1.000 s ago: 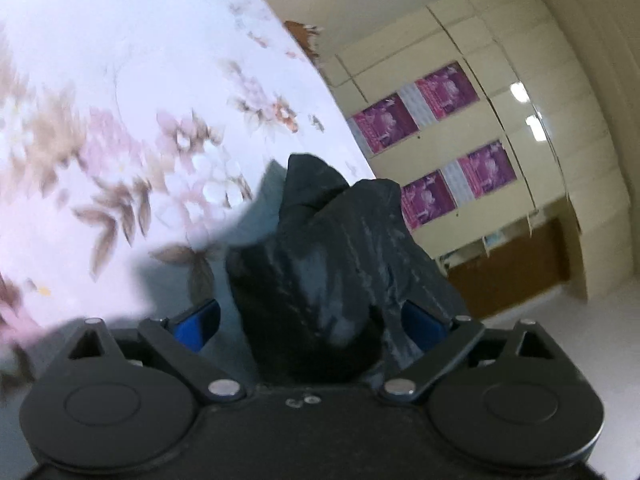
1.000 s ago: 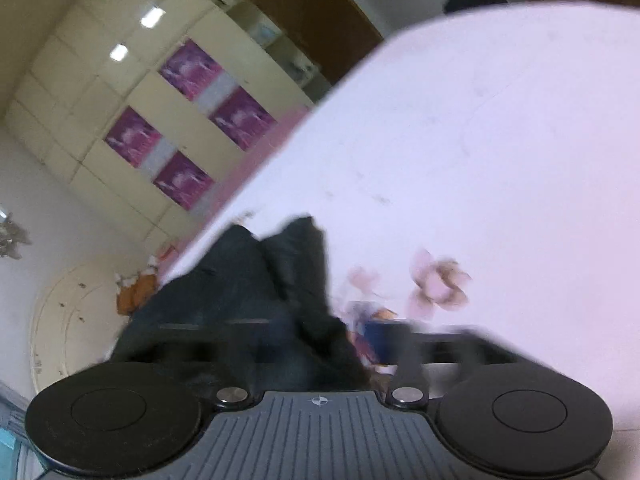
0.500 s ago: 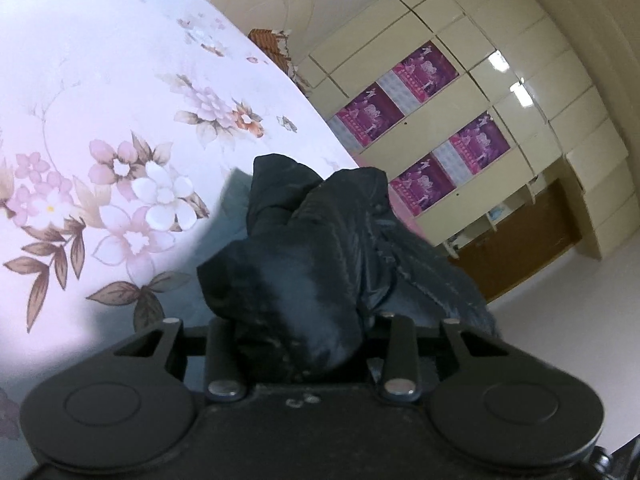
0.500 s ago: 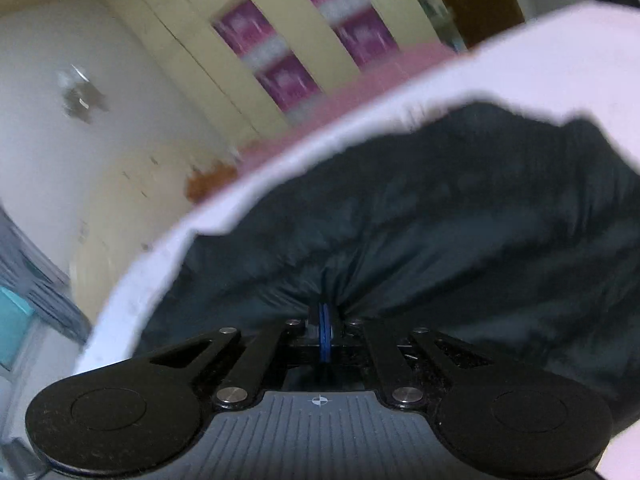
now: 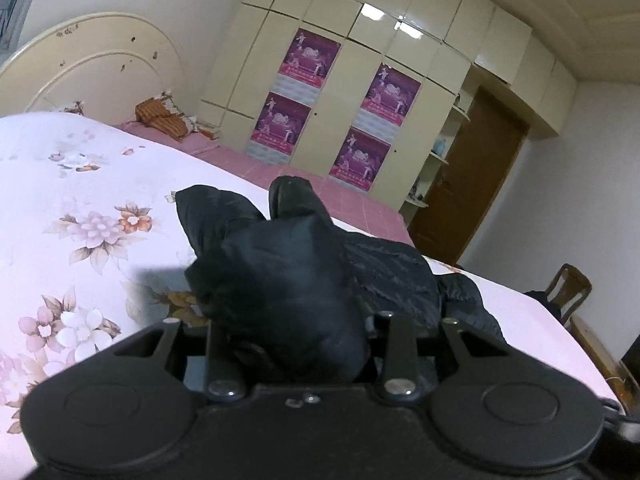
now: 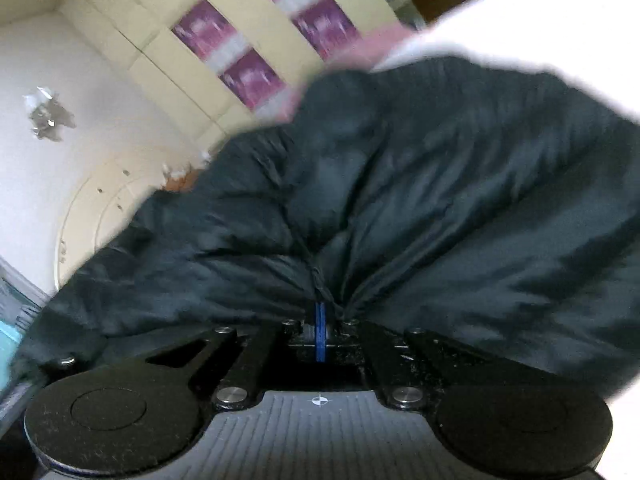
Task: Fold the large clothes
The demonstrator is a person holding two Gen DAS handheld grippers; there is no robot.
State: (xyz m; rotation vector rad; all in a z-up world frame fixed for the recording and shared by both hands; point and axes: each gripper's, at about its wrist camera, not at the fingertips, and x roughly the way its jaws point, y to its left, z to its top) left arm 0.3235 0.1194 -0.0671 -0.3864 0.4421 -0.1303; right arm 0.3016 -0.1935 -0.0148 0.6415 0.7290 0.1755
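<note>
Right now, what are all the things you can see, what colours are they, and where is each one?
jacket: one, black, bunched on the bed, pinched by both grippers
bed cover: one, white with pink flowers, under the jacket
headboard: one, cream, far end of the bed
pillow: one, orange striped, by the headboard
wardrobe: one, cream, back wall
posters: four, purple, on the wardrobe doors
door: one, brown, right of the wardrobe
chair: one, wooden, far right
left gripper: one, black, shut on the jacket
right gripper: one, black, blue pads, shut on the jacket
</note>
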